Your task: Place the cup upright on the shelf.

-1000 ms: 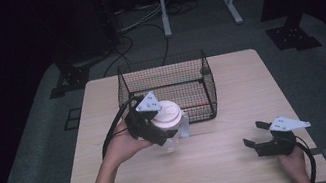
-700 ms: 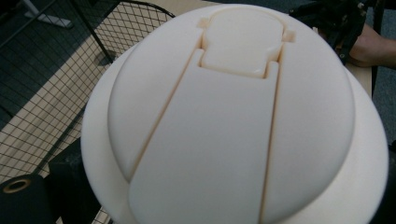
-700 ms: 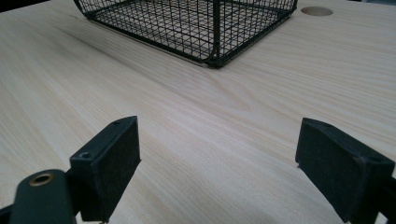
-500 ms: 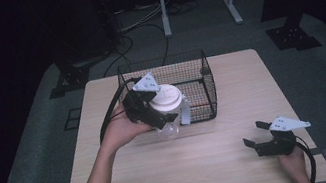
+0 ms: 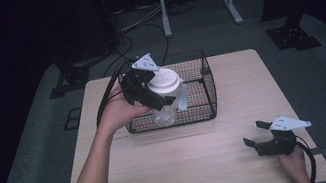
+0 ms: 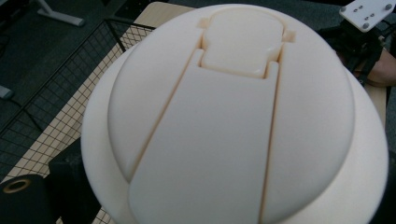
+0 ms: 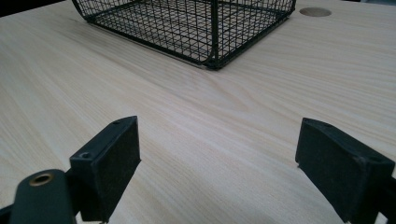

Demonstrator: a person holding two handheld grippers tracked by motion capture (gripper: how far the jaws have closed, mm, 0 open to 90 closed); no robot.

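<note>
Landmark: wire basket (image 5: 186, 90) at the table's (image 5: 204, 165) far middle.
Left gripper (image 5: 151, 93): clenched on the jar (image 5: 165, 114), a clear body with a white lid (image 6: 233, 121).
Jar: held over the basket's near-left corner; 1.0 s ago it was in front of the basket (lower, nearer the person).
Right gripper (image 7: 217, 163): 2 jaws spread wide, low over the table near-right of the basket, unmoved.

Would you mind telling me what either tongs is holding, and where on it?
The left tongs grip the jar just under its white lid; the right tongs hold nothing.
</note>
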